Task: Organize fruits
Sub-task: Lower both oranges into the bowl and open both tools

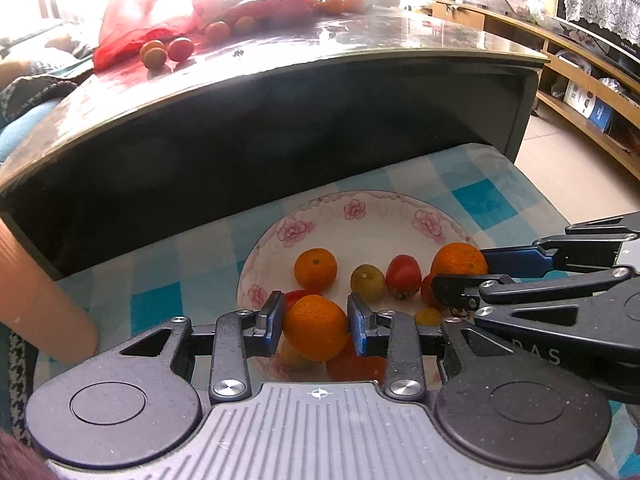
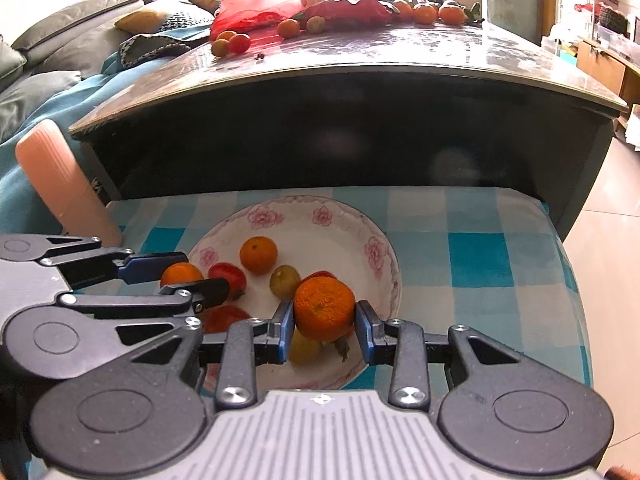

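Observation:
A white plate with pink flowers (image 1: 360, 212) (image 2: 372, 248) sits on a blue checked cloth and holds several small oranges and tomatoes. My left gripper (image 1: 316, 326) is shut on an orange (image 1: 316, 328) just above the plate's near side; it also shows in the right wrist view (image 2: 182, 276). My right gripper (image 2: 325, 316) is shut on another orange (image 2: 325, 308) over the plate's right part; it shows in the left wrist view (image 1: 460, 262). A loose orange (image 1: 315, 269) (image 2: 258, 255), a yellow-green tomato (image 1: 368, 282) (image 2: 285, 281) and a red tomato (image 1: 403, 276) lie in the plate.
A dark table (image 1: 280, 80) (image 2: 360, 76) stands behind the cloth-covered stool, with more oranges (image 1: 336, 3) (image 2: 424, 13), tomatoes (image 1: 180, 49) and a red plastic bag (image 1: 132, 28) (image 2: 248, 8) on top. A peach cylinder (image 1: 36, 300) (image 2: 60, 176) leans at the left. Shelves (image 1: 580, 80) stand to the right.

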`<state>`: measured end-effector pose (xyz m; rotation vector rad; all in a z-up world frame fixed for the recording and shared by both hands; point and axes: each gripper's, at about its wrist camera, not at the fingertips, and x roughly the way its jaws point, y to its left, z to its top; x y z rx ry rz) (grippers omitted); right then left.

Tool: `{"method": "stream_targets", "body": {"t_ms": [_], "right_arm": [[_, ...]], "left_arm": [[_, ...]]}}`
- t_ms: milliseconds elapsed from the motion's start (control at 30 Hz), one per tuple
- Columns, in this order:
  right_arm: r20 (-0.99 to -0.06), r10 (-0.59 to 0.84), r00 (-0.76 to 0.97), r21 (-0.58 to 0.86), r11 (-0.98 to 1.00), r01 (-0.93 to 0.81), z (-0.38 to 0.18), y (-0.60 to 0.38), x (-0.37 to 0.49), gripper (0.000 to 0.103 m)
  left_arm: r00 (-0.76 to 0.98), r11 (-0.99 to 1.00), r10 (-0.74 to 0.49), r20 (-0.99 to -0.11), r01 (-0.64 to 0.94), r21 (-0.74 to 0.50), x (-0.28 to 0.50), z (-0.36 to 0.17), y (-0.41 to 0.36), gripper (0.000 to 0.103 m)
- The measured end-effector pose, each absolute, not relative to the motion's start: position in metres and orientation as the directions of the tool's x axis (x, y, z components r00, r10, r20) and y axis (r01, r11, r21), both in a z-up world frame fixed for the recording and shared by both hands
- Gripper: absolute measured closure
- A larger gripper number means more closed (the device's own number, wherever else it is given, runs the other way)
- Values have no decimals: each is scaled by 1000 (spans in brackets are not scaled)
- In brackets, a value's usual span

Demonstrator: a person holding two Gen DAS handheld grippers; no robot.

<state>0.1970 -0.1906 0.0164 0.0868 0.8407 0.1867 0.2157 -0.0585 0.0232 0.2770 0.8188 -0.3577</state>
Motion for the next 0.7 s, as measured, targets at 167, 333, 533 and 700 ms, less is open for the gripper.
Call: {"method": "stream_targets", "body": {"t_ms": [167, 333, 533, 700], "right_arm": [[-734, 189, 653, 144, 982, -123, 10, -192, 205, 55], [-726, 191, 661, 148, 982, -121, 9, -193, 210, 54], [-717, 185, 672, 139, 983, -123, 7, -191, 214, 54], [-713, 196, 673, 161, 980, -115, 6, -192, 217, 54]], "left_arm": [[627, 910, -217, -748, 408, 78, 221, 21, -57, 62], [624, 916, -224, -749, 398, 58, 226, 19, -55, 62], [621, 921, -229, -749, 388, 41, 231, 17, -51, 61], [627, 926, -228, -745, 377, 35, 232, 18, -48, 57]]}}
